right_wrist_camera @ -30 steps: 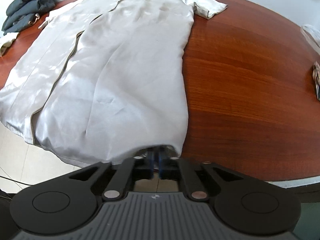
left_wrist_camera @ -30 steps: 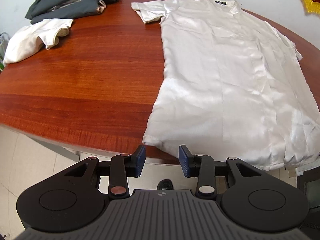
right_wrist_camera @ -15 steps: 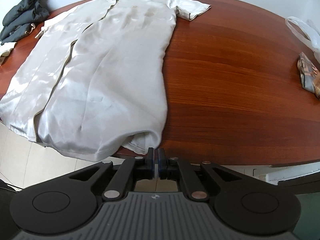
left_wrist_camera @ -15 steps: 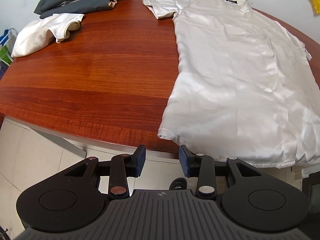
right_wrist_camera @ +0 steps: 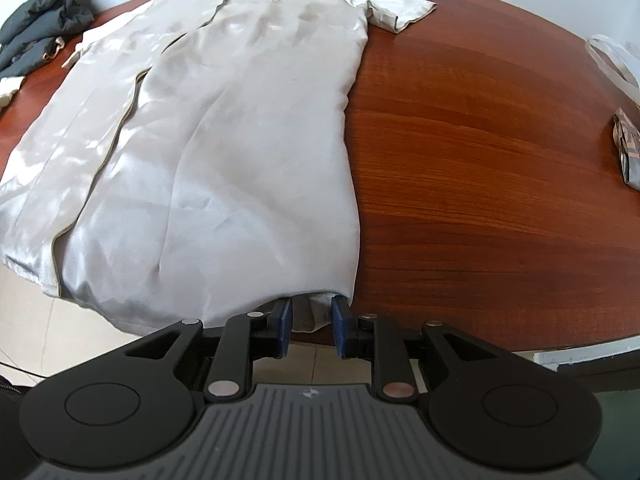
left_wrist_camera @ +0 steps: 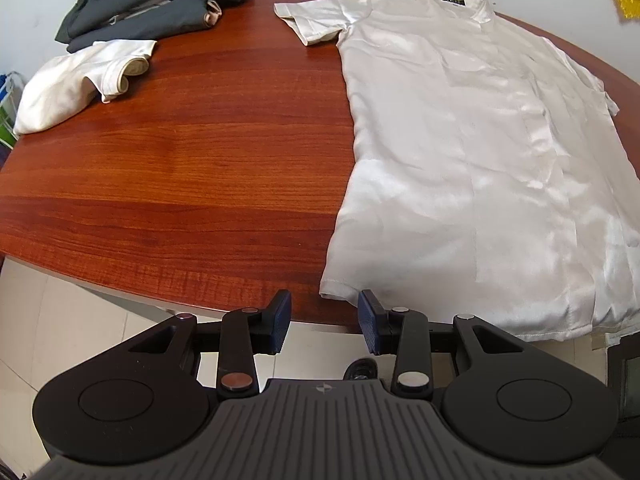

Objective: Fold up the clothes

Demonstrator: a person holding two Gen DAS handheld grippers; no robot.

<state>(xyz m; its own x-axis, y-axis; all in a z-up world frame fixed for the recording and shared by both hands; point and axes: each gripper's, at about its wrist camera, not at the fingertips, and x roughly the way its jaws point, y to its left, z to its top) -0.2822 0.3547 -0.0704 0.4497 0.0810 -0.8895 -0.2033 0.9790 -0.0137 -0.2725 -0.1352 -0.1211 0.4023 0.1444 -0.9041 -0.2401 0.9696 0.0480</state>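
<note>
1. A cream satin shirt lies spread flat on the red-brown wooden table, collar at the far side, short sleeves out to both sides, hem at the near edge and partly hanging over it.
2. Left gripper: fingers apart w/ nothing between them, hovering over the near table edge just beside the shirt's lower left corner (not touching cloth).
3. Right gripper: jaws opening; the shirt's lower right hem corner sits in the gap between the blue pads, but the pads aren't pressing on it.
4. In the right wrist view the front placket runs from collar to hem; the shirt's left half looks a bit rumpled near the hem.
5. Far left of the table: a pile of dark grey clothes, and in front of it a loosely folded white garment, well apart from the shirt.
6. Far right (right wrist view): a clear plastic bag and a small patterned folded item near the table's edge.
7. Pale tiled floor shows below the table edge.
</note>
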